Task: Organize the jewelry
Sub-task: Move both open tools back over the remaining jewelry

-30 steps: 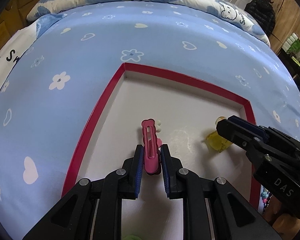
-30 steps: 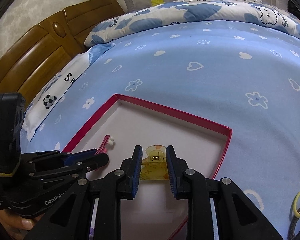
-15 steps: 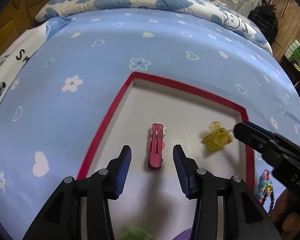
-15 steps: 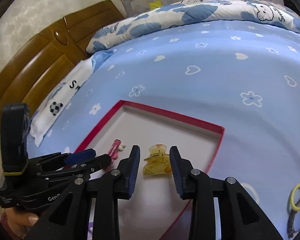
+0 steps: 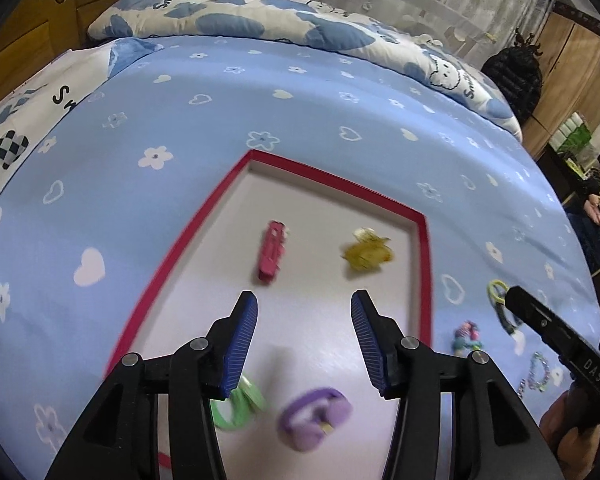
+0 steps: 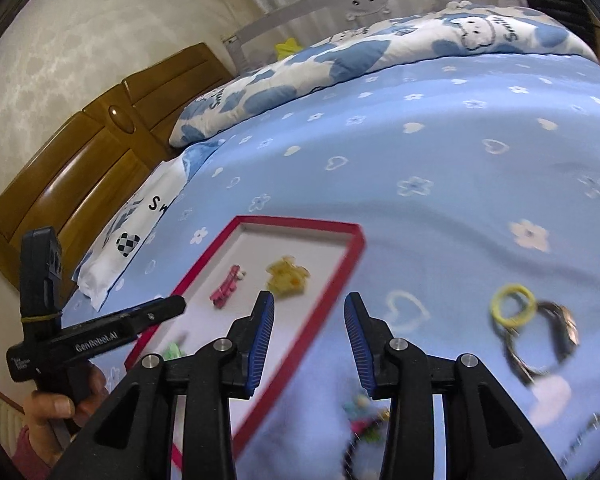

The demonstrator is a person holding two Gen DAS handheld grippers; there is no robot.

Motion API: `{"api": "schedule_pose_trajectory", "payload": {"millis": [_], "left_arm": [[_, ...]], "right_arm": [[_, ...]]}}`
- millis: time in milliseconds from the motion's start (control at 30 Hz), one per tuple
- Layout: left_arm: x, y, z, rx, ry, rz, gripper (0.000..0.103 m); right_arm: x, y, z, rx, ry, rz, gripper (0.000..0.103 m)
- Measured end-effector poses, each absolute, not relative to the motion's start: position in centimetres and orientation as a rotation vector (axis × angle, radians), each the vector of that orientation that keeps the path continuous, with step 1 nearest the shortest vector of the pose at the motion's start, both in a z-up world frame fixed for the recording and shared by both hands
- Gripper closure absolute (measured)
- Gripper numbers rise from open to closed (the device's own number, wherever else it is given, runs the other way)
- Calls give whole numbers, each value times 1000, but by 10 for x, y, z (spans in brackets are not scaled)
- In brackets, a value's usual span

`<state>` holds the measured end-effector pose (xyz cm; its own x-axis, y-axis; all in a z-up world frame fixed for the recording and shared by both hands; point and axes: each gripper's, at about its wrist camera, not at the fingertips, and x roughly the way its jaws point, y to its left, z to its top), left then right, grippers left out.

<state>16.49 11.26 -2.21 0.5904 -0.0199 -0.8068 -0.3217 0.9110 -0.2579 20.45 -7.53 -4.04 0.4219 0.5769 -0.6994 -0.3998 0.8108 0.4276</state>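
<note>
A red-rimmed tray (image 5: 188, 236) (image 6: 332, 276) lies on the blue bedspread. In it lie a pink hair clip (image 5: 272, 252) (image 6: 226, 292), a yellow claw clip (image 5: 366, 256) (image 6: 288, 276), a green hair tie (image 5: 238, 404) and a purple scrunchie (image 5: 314, 418). My left gripper (image 5: 304, 336) is open and empty above the tray, behind the clips. My right gripper (image 6: 306, 332) is open and empty over the tray's right rim. On the bedspread lie a yellow hair tie (image 6: 512, 306) (image 5: 496, 290), a dark hair tie (image 6: 540, 340) and a colourful beaded piece (image 5: 466, 336) (image 6: 364, 424).
A beaded bracelet (image 5: 538, 372) lies at the right by the right gripper's body (image 5: 560, 340). A patterned quilt (image 5: 260, 28) lies across the far side of the bed. A wooden headboard (image 6: 80, 176) stands on the left, wooden cupboards (image 5: 572, 80) on the right.
Both grippers have let go of their clips, opened wide and pulled back. The pink clip and the yellow clip now lie in the tray. The right gripper has swung right over the bedspread.
</note>
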Motion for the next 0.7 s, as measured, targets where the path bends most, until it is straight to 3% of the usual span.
{"api": "schedule_pose_trajectory", "payload": {"millis": [700], "left_arm": [[159,28,-1,-304,960,-16,54]], "right_arm": [[151,-207,-40,254,959,364,63]]}}
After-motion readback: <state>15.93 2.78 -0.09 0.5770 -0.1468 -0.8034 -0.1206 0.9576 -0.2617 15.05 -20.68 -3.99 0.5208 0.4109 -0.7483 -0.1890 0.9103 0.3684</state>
